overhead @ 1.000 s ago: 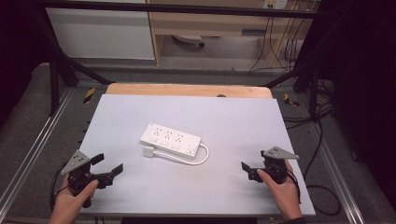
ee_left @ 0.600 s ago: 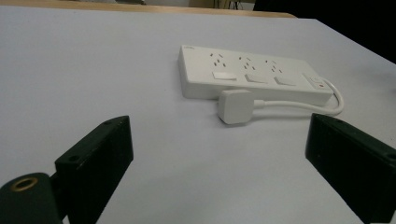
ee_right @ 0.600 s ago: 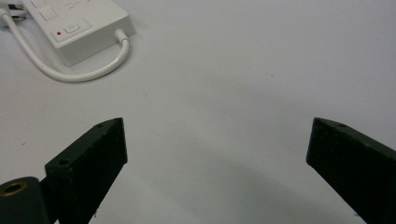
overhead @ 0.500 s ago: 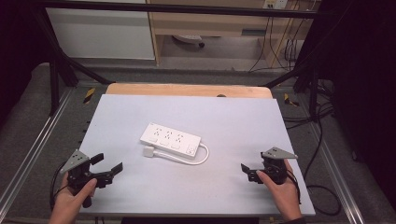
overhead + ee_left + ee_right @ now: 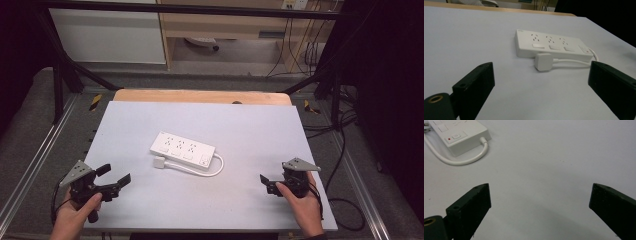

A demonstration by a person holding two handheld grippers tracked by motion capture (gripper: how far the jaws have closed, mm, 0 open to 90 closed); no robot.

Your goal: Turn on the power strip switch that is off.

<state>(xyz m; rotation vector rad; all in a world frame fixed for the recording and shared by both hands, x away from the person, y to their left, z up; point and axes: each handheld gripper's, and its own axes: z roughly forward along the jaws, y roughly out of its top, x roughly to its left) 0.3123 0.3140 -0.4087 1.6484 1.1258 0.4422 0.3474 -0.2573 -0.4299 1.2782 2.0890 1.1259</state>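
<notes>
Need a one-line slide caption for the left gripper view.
Open left tool facing a white power strip, its plug lying on the table in front.

A white three-outlet power strip (image 5: 182, 148) lies mid-table, its white cord (image 5: 207, 170) looped beside it. Two black two-jaw grippers — left (image 5: 116, 179), right (image 5: 266, 181) — sit near the front corners, jaws apart.

Your work surface is a table (image 5: 150, 125) with a pale grey top and a strip of bare wood along its far edge, at the upper middle of the high view. Lying flat on it, just left of centre, you have a white power strip (image 5: 182, 148), set at a slant. Its white cable (image 5: 212, 171) curls round from the strip's right end and runs back left along the near side, ending in a white plug (image 5: 159, 163) resting on the tabletop.
</notes>
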